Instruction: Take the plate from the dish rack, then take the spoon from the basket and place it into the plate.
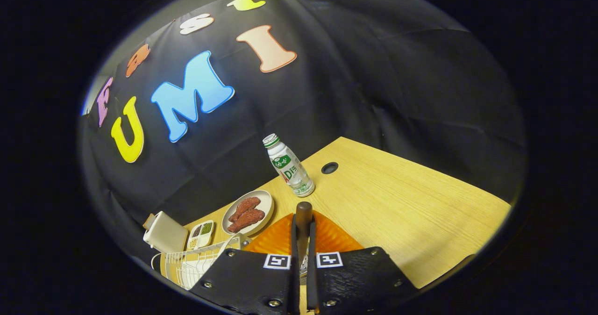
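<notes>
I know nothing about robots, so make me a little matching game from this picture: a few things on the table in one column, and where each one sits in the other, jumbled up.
Things:
1. Spoon
2. Orange plate
3. Bottle
4. Sausages

Places:
A. standing on the table beyond the plate, near the round hole
B. lying on a small pale dish
C. clamped between the jaws of the gripper
D. on the table just ahead of the jaws, under the spoon

Pairs: 1-C, 2-D, 3-A, 4-B

Wooden table [397, 203] with bottle [289, 168], sausage dish [267, 203], orange plate [334, 238], rack [196, 263].
</notes>
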